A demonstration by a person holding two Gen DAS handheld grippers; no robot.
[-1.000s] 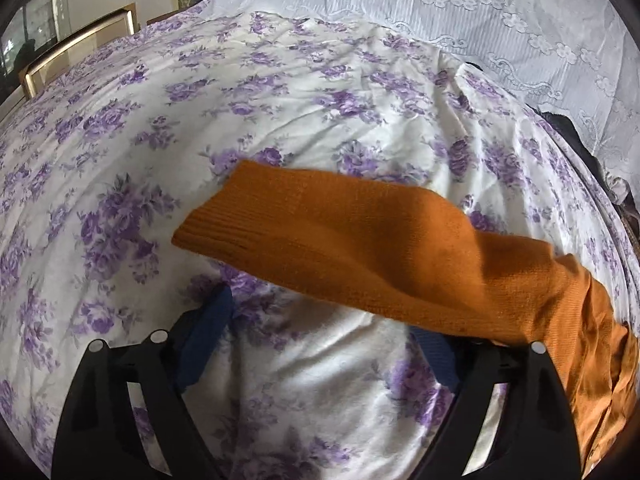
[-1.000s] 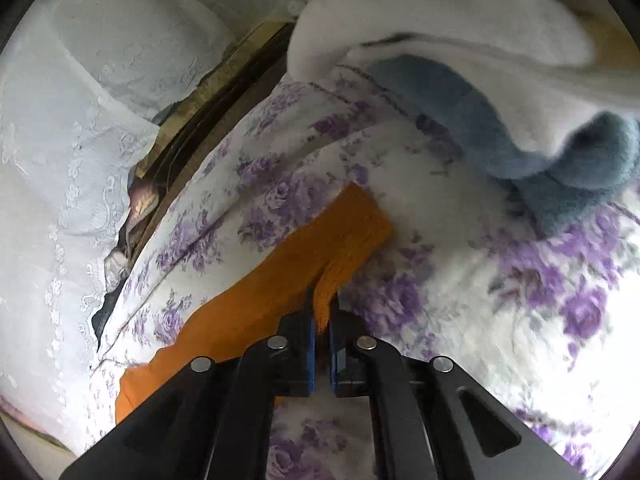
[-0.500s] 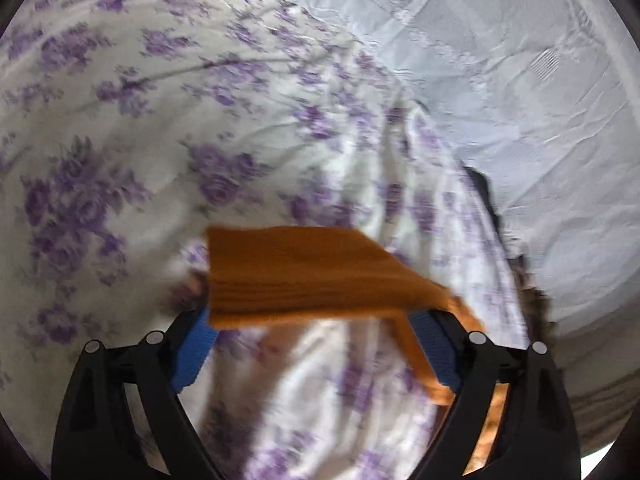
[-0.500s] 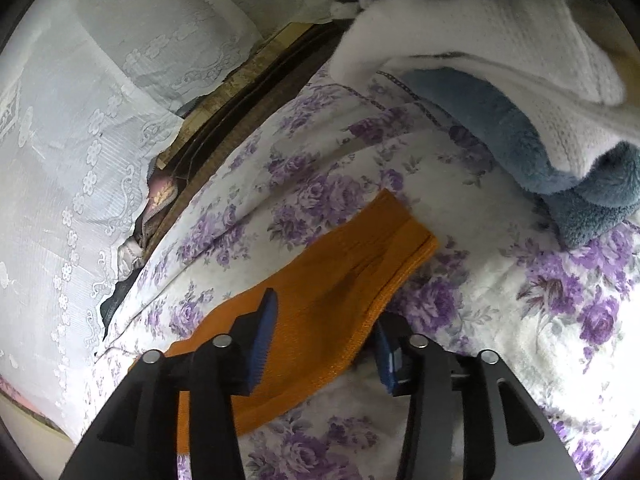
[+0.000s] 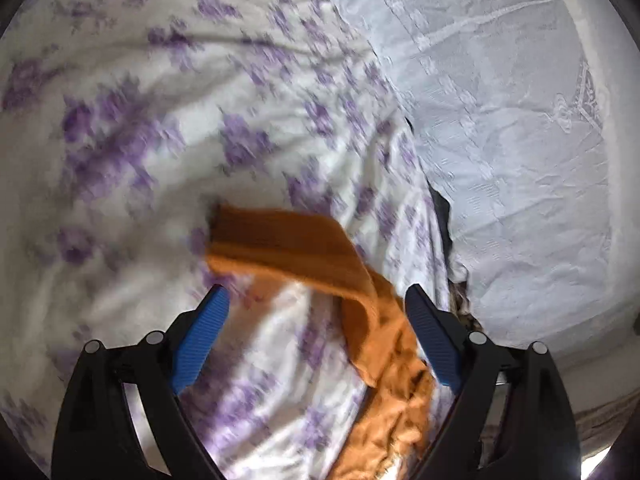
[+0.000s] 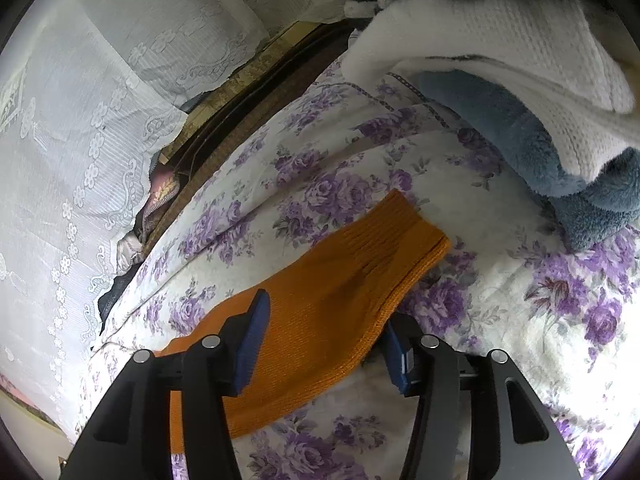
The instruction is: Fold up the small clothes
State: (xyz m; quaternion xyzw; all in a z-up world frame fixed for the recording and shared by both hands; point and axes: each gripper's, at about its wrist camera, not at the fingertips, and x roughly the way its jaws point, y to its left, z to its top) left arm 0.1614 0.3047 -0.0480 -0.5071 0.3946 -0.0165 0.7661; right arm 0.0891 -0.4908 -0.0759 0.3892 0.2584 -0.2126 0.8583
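Right gripper (image 6: pixel 320 344) jaws opening around flat orange knit garment (image 6: pixel 340 292), pads clear; left gripper (image 5: pixel 316 332) wide, empty; next pinch: full hem thickness, judged.

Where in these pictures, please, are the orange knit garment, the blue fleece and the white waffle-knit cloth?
orange knit garment (image 6: pixel 340 292): right wrist view, middle of the flat sleeve.
blue fleece (image 6: pixel 516 136): right wrist view, its upper fold.
white waffle-knit cloth (image 6: pixel 500 36): right wrist view, its broad top surface.
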